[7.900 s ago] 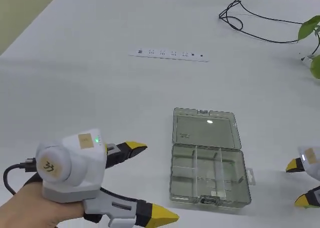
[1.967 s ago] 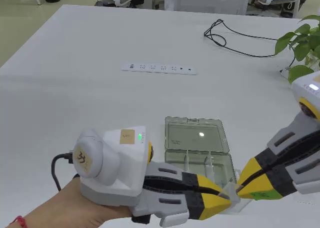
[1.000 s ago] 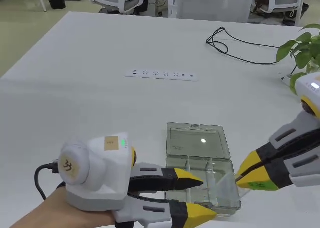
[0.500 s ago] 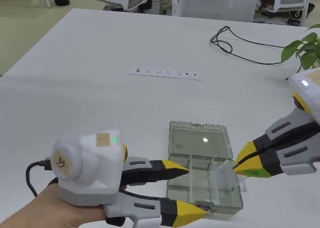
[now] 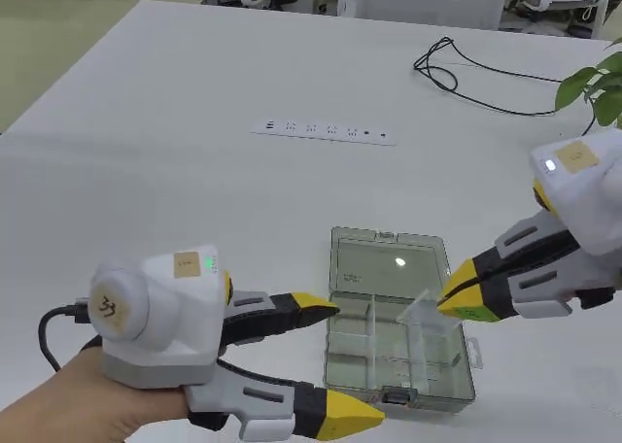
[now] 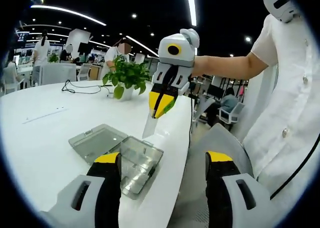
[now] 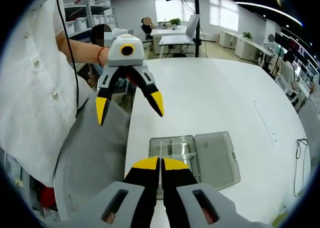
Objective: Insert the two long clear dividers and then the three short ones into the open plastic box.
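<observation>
So the open clear plastic box (image 5: 374, 263) sits near the white desk's (image 5: 146, 122) front edge, lid behind the tray, thin clear divider (image 5: 425, 312) over its right half. White power strip (image 5: 326, 130) further back, looped black cable (image 5: 457, 59) far right.

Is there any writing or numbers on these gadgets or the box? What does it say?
"33": handwritten on the round cap of the left claw.
Tan sticker on that claw: too small to read.
Second tan sticker and green label on the right claw: blurred, unreadable.
Plastic box: nothing legible.
</observation>
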The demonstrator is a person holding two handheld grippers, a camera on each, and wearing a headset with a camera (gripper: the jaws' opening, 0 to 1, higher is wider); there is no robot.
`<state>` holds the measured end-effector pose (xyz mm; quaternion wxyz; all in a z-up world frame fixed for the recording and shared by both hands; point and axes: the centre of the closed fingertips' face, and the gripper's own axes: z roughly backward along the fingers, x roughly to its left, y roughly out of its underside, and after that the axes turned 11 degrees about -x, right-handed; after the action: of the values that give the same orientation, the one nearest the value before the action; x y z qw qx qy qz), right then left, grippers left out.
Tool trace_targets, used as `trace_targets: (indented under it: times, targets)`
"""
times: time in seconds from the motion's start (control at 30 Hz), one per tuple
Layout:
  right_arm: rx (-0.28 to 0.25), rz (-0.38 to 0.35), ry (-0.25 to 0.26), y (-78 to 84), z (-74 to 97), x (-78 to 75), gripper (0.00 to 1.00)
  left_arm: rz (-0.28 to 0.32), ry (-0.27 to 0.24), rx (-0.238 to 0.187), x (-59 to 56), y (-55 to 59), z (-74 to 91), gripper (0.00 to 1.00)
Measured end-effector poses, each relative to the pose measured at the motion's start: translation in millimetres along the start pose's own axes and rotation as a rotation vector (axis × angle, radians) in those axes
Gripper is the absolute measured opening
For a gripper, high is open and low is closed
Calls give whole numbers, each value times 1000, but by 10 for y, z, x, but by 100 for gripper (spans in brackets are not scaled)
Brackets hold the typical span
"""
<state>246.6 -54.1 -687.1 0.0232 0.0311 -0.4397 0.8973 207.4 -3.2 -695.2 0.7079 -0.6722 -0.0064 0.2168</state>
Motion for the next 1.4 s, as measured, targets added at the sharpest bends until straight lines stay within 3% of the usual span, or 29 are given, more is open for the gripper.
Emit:
trace_targets:
  times: [0.23,0.6,0.8,1.4]
  targets:
    - [-3,-3,12,131,-129,-129,2,-21,-28,34,130,134,15,79]
    - [-11,-26,24,336,-298,-262,2,-12,-42,66,217,248,18,90]
    - [-7,-36,22,468,-365,-319,2,1,-46,68,232,261,14,94]
    - [-5,-32,22,550,-390,-318,2,17,-45,64,220,269,-4,94]
